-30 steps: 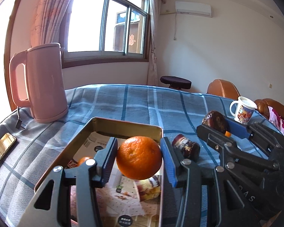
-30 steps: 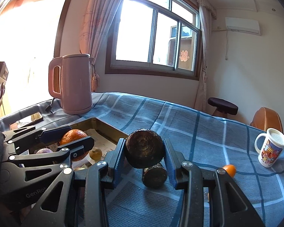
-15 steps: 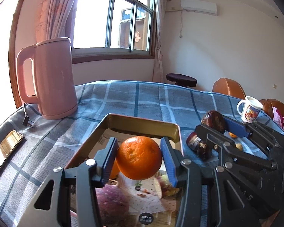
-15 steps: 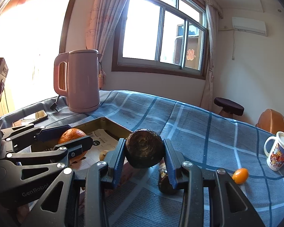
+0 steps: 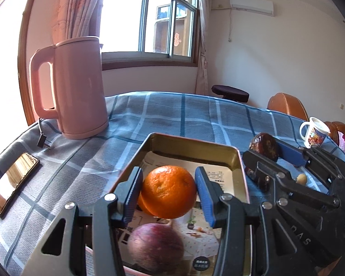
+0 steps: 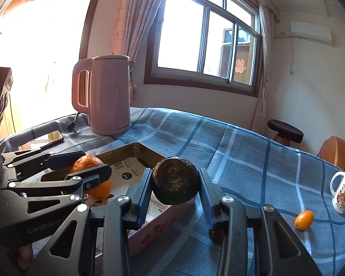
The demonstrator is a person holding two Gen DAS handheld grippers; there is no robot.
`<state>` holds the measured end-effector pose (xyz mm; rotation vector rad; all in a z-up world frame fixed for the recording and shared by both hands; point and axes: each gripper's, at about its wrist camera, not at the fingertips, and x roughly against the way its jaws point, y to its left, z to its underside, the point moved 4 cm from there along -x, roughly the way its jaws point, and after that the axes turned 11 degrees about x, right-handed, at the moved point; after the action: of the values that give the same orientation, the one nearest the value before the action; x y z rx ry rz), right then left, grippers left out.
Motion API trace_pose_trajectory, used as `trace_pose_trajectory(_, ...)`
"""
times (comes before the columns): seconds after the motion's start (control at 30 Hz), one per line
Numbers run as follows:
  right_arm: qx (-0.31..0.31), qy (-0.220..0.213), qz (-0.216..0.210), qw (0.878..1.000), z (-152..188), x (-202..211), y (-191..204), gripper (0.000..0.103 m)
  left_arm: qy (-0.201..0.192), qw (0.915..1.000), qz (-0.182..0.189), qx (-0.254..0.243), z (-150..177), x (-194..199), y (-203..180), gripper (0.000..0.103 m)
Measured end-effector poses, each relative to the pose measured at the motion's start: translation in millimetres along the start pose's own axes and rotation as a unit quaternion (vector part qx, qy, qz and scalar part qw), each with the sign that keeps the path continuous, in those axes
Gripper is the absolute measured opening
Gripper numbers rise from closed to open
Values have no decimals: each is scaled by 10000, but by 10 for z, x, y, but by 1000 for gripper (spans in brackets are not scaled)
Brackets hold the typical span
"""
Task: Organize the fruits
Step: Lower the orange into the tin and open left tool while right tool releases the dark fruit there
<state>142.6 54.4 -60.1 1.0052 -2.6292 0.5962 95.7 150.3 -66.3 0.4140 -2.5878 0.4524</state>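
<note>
**Over the gold tin, both claws loaded**

Between the blue pads of the left gripper sat the orange, pinched on both flanks, the fingers closed only as far as the fruit's width allowed. It hung above the open gold tin, over the printed paper lining the tin's floor. Just behind the orange's left edge peeked a second orange, lower down and seemingly resting in the tin, and nearer the camera a reddish-purple fruit lay on the paper, directly below the clamped orange.

Off to the right, the right gripper gripped a dark brown fruit, round and rough-skinned, its pads pressed against both sides. That fruit sat above the tin's near right corner, roughly over the rim. Another dark fruit lay on the checked blue tablecloth beneath the right gripper, mostly hidden by the fingers, so its kind was hard to call.

Farther right, a small kumquat rested alone on the cloth, near the printed mug. The pink kettle stood beyond the tin at the left, a phone lying flat near the table edge.
</note>
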Motion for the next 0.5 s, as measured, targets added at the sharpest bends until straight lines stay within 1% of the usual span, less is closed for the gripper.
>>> trace_pose_trajectory(0.27, 79, 51, -210, 9997, -43, -82, 112, 41, 75, 9999, -142, 63, -31, -33, 155, 49)
trace_pose_trajectory(0.5, 79, 210, -409, 9989, -42, -179, 146, 41, 162, 9996, -233, 83, -44, -69, 237, 49)
